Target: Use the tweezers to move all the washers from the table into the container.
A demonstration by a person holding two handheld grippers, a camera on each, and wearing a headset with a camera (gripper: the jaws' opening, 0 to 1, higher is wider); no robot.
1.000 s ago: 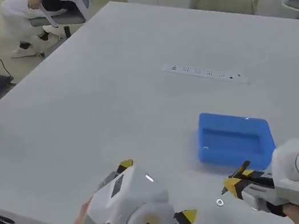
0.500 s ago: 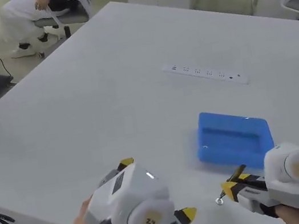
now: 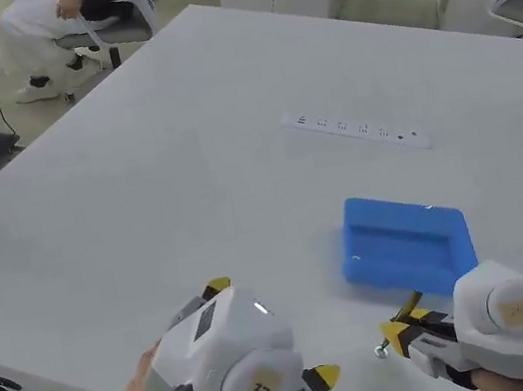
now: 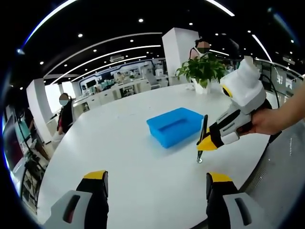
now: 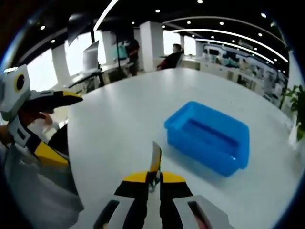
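Right claw [image 5: 153, 178] pinches slim metal tweezers [image 5: 155, 157] near rectangular blue container [image 3: 407, 243].

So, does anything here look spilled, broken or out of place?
Nothing stands out: the blue container sits level on the table, and the right gripper holds tweezers with tips at a washer beside it.

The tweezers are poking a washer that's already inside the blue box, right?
Not quite. The washer isn't inside the blue box; it is down on the white table beside the box, as the left gripper view shows. The tweezers, held by the right gripper, do point at it.
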